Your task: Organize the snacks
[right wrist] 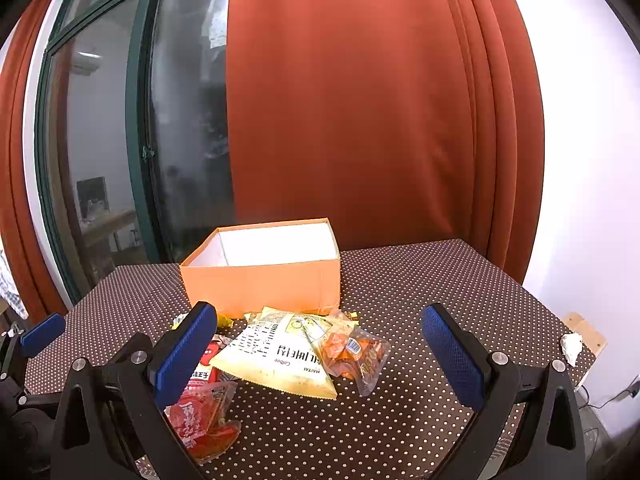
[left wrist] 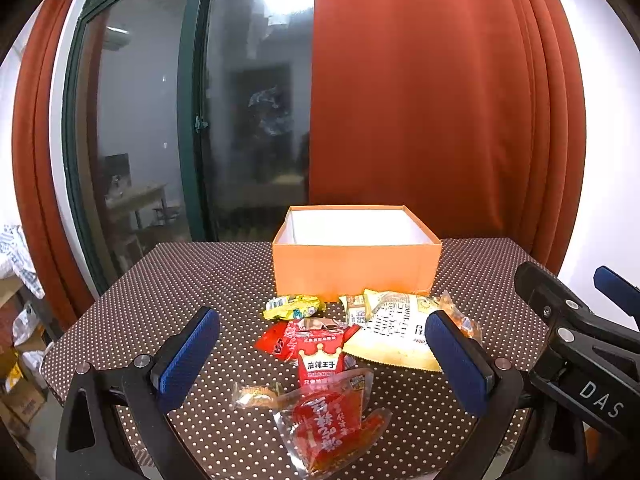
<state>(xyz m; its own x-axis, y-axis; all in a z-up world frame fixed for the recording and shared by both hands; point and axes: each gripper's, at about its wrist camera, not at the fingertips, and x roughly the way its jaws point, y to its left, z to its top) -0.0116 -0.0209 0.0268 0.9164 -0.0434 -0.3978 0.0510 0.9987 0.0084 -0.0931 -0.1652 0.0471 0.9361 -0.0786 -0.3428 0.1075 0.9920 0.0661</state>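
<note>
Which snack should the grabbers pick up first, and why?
Probably the left gripper should ease down onto the clear packet with red filling. Both grippers hang open and empty, that packet lies nearest on the dotted table, on top of the pile, and the orange box behind looks empty.

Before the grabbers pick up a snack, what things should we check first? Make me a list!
1. Box open on top, ready for snacks: ok.
2. Box empty inside: cannot tell, only its white walls show.
3. Left gripper open and holding nothing: ok.
4. Right gripper open and holding nothing: ok.
5. Snacks within view on the table, in front of the box: ok.
6. Snacks lying apart, easy to grab one at a time: not ok; the big yellow bag overlaps the orange pack, and the red packs are piled together.
</note>
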